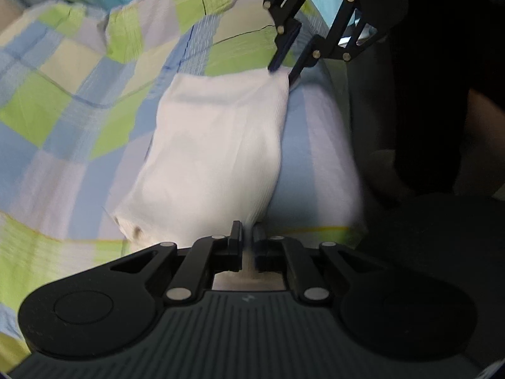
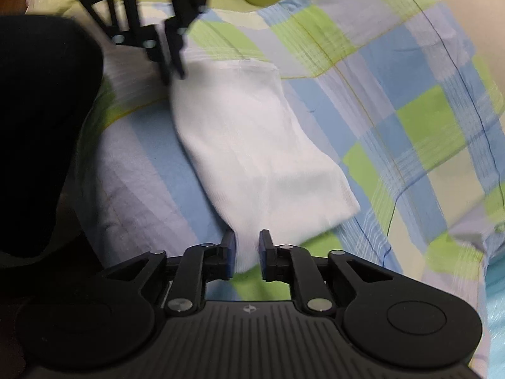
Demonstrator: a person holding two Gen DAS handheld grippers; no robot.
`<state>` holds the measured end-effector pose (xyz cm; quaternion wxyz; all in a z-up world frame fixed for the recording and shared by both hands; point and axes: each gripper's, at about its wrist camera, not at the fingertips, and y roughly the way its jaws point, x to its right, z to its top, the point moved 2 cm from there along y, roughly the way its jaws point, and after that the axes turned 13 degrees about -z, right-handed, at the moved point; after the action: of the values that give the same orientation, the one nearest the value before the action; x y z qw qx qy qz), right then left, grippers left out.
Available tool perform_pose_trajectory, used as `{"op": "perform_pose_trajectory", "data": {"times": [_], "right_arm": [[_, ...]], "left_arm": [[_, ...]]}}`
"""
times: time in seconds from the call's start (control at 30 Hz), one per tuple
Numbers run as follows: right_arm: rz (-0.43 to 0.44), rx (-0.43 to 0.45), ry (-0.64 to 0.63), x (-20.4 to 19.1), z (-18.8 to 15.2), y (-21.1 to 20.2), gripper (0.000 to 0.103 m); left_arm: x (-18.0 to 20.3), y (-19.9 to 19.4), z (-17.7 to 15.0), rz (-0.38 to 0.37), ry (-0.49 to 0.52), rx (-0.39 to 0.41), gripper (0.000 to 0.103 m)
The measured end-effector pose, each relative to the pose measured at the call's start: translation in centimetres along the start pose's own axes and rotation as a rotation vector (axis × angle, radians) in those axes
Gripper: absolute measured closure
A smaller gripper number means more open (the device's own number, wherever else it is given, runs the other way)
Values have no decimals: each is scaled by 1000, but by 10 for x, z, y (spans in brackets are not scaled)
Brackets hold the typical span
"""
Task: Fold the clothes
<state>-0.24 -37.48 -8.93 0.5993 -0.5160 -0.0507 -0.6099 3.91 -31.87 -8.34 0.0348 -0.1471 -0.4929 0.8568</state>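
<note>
A white folded garment (image 1: 214, 145) lies stretched on a checked bed sheet (image 1: 63, 101). My left gripper (image 1: 247, 230) is shut on its near end, with the cloth pinched between the almost closed fingers. At the far corner, my right gripper (image 1: 282, 71) grips the same garment. In the right wrist view the white garment (image 2: 252, 145) runs from my right gripper (image 2: 247, 243), where cloth sits between the two pads, up to my left gripper (image 2: 173, 74) at the other corner. The frames are motion-blurred.
The blue, green and lavender checked sheet (image 2: 394, 94) covers the whole bed and bunches into folds at the far side. A person's dark clothing (image 1: 426, 110) fills the right of the left wrist view; that dark clothing (image 2: 41, 126) fills the left of the right wrist view.
</note>
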Motion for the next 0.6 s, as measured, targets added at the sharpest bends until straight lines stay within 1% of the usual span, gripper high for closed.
{"op": "perform_pose_trajectory", "data": {"times": [0.07, 0.1, 0.17, 0.27, 0.37, 0.43, 0.5, 0.57, 0.6], "right_arm": [[-4, -9, 66, 10, -5, -4, 75], [-2, -14, 108, 19, -7, -3, 74], [1, -29, 187, 32, -13, 1, 70], [-2, -73, 277, 48, -23, 5, 70], [20, -96, 378, 63, -30, 7, 70], [32, -106, 447, 73, -34, 8, 70], [50, -104, 536, 83, -34, 12, 64], [96, -94, 635, 92, -31, 20, 47], [125, -90, 689, 97, -30, 25, 46]], "left_arm": [[-7, -12, -5, -33, -64, 36, 94], [-15, -18, -9, -35, -115, 67, 91], [-30, -31, -18, -37, -218, 132, 89], [-69, -37, -22, -24, -409, 229, 88], [-98, -32, -25, 7, -592, 281, 87], [-113, -23, -24, 1, -686, 304, 87], [-123, -14, -25, -22, -783, 322, 86], [-131, -2, -25, -27, -862, 326, 86], [-133, 2, -26, -26, -888, 327, 86]]}}
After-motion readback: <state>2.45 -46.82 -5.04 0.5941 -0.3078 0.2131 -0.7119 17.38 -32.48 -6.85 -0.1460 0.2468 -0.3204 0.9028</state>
